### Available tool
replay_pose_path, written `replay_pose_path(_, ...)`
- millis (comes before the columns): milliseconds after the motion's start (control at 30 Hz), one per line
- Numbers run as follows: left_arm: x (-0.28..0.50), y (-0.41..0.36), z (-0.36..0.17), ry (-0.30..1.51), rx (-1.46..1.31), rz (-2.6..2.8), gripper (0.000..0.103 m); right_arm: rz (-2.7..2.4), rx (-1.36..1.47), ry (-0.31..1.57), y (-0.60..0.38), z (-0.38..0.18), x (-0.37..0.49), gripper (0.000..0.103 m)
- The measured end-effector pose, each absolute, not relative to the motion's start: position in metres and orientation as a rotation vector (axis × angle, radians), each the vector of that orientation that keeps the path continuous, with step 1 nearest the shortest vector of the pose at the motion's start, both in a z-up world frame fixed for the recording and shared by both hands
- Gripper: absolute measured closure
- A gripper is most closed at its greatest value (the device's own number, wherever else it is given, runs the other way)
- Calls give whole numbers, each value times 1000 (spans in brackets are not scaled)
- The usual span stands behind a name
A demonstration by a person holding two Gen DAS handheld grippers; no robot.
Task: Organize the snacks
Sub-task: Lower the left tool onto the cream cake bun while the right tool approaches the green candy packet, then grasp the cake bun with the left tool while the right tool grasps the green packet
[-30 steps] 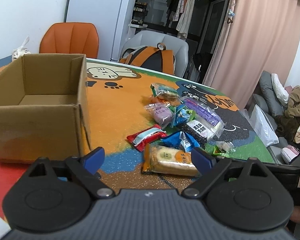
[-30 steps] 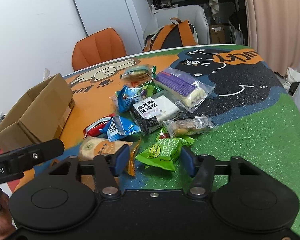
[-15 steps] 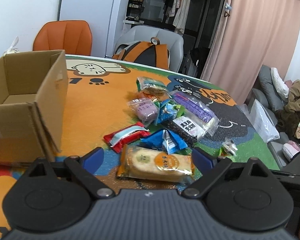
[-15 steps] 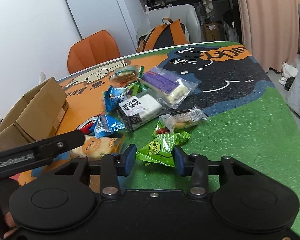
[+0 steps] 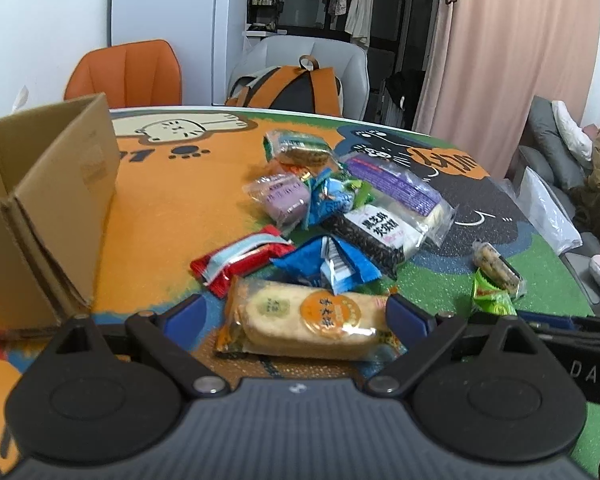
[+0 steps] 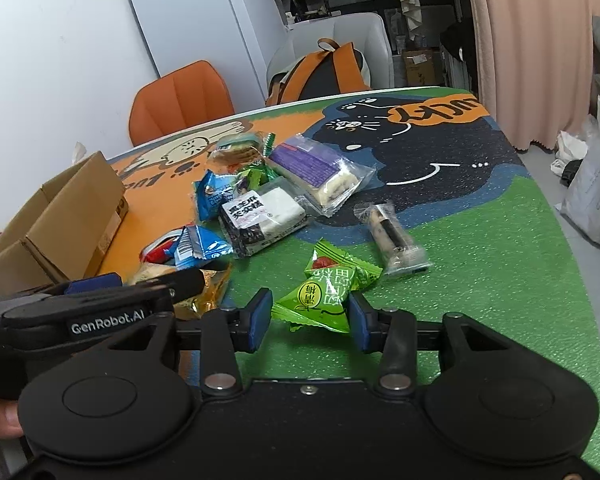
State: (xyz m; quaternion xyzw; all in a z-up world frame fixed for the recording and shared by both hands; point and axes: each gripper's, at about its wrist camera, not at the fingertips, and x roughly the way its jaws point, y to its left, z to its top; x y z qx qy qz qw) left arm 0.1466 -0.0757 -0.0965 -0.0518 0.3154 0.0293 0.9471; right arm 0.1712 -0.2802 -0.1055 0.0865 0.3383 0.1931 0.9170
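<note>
Several wrapped snacks lie in a pile on the cartoon-cat table mat. My left gripper (image 5: 292,314) is open, its blue pads on either side of a long orange-wrapped rice cracker (image 5: 306,318). My right gripper (image 6: 308,320) is open around a green plum candy packet (image 6: 326,298), with small gaps on both sides. The left gripper also shows at the left of the right wrist view (image 6: 100,304). An open cardboard box (image 5: 48,208) stands at the left; its inside is hidden.
A red wafer pack (image 5: 242,260), blue packets (image 5: 330,266), a black-and-white cake (image 5: 374,230), a purple cake (image 5: 396,190) and a clear-wrapped bar (image 6: 392,236) lie beyond. An orange chair (image 5: 128,74) and a backpack (image 5: 296,90) stand behind the table.
Both grippers moved forward and down onto the snacks. The right jaws narrowed around the green packet. The rice cracker now lies between the left pads.
</note>
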Motion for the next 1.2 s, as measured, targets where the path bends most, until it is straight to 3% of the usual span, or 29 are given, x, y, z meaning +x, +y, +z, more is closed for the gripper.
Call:
replay_pose_path(100,149,-78,-99,644,-106,70,7,386,160,682,-278,-105,172,48)
replay_pose_path(300,151,-75,-106,645,-125,68,7,378,161,668,-277,-105,178,46)
replay_pose_path(367,151,-75,-106,647,-118,62,9,382,170,671,-277,-107,180,50)
replay_pose_path(433,150,-74,-105,640,-130,49,12,389,170,683,-277,-109,181,66)
replay_pose_path(467,149,-74,-105,637,-131,46,17,392,161,694,-275,-110,182,68)
replay_pose_path(667,142,-68,-102,633,-157,29,27,411,166,684,-273,-108,177,70)
replay_pose_path(1200,114,-40,-51,509,-178,46,28,461,173,611,-253,-79,166,70)
